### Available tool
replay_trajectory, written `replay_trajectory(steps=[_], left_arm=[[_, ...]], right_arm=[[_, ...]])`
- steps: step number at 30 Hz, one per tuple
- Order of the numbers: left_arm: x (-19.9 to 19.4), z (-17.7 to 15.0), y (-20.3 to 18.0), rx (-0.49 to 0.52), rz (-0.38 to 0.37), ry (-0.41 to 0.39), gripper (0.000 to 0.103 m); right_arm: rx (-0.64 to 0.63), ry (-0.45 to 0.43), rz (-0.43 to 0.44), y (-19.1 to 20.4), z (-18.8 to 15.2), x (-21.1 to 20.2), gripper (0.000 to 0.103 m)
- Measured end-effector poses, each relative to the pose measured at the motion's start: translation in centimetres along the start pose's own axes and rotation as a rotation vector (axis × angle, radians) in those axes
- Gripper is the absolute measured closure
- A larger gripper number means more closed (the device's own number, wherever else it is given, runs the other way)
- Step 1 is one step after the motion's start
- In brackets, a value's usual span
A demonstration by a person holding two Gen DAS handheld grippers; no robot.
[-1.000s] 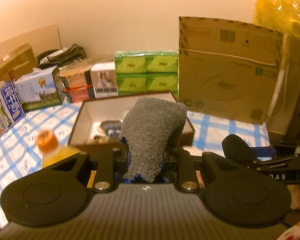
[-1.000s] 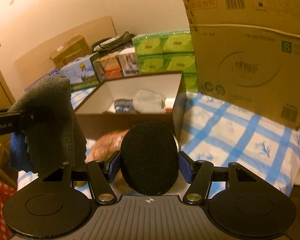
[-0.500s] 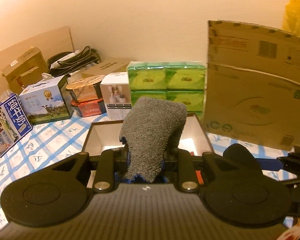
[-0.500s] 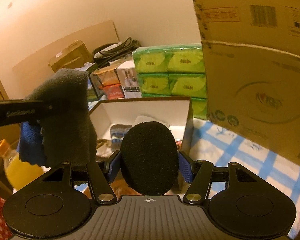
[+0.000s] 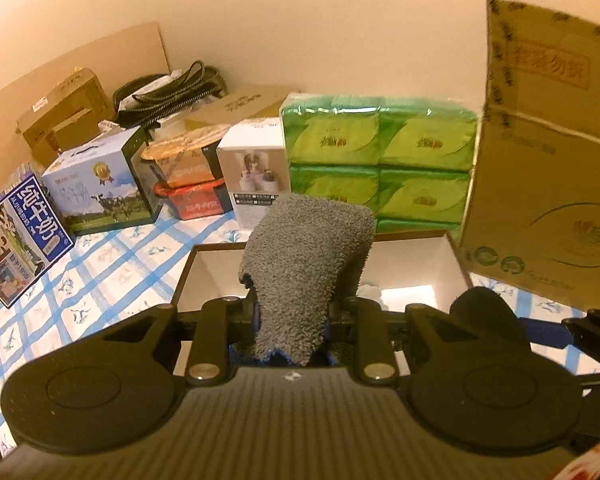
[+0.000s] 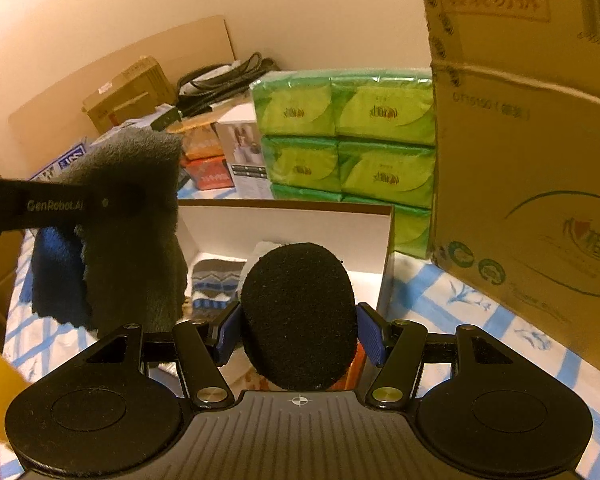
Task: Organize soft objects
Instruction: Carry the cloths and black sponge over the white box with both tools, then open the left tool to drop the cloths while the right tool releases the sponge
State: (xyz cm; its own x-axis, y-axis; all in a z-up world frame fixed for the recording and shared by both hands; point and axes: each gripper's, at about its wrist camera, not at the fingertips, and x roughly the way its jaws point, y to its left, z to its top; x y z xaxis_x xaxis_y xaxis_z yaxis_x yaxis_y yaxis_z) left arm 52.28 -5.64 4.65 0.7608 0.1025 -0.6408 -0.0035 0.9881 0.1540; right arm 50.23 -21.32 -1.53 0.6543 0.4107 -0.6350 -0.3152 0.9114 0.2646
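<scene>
Fluffy grey towel (image 5: 308, 264), blue underside, folded

Fluffy grey cloth (image 5: 306, 268) and black foam pad (image 6: 298, 312) held above open box (image 6: 386, 248).

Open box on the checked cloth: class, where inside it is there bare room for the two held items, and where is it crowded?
In the open box, the bare white floor by the right wall is free. The left-centre is crowded with a patterned sock and a white item.
</scene>
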Motion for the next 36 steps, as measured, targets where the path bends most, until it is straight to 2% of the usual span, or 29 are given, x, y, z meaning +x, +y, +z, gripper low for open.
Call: replay_trajectory(steps=[11,13,17,21,31,35,36], left_arm=[[4.5,0.3,-0.4,-0.007,0.048,0.056,0.076],[5.0,0.4,-0.3,-0.011,0.061,0.069,0.069],[5.9,0.4,0.0,-0.024,0.078,0.093,0.061],[6.4,0.4,0.3,-0.027,0.110,0.093,0.044],[6.8,0.5,0.9,-0.045,0.122,0.100,0.044],[6.9,0.3,1.1,-0.053,0.123,0.104,0.043],[7.0,0.2,1.1,-0.053,0.123,0.105,0.043]], right_arm=[[-0.026,0.019,-0.005,-0.9,1.2,4.1,0.043],[-0.026,0.022,-0.004,-1.0,1.3,4.6,0.043],[-0.004,0.022,0.002,-1.5,1.4,5.3,0.042],[0.010,0.020,0.010,-1.8,1.6,5.8,0.042],[0.041,-0.011,-0.005,-1.8,2.0,6.8,0.041],[0.071,-0.058,-0.004,-1.9,2.4,7.1,0.026],[0.079,-0.070,-0.004,-2.0,2.5,7.1,0.025]])
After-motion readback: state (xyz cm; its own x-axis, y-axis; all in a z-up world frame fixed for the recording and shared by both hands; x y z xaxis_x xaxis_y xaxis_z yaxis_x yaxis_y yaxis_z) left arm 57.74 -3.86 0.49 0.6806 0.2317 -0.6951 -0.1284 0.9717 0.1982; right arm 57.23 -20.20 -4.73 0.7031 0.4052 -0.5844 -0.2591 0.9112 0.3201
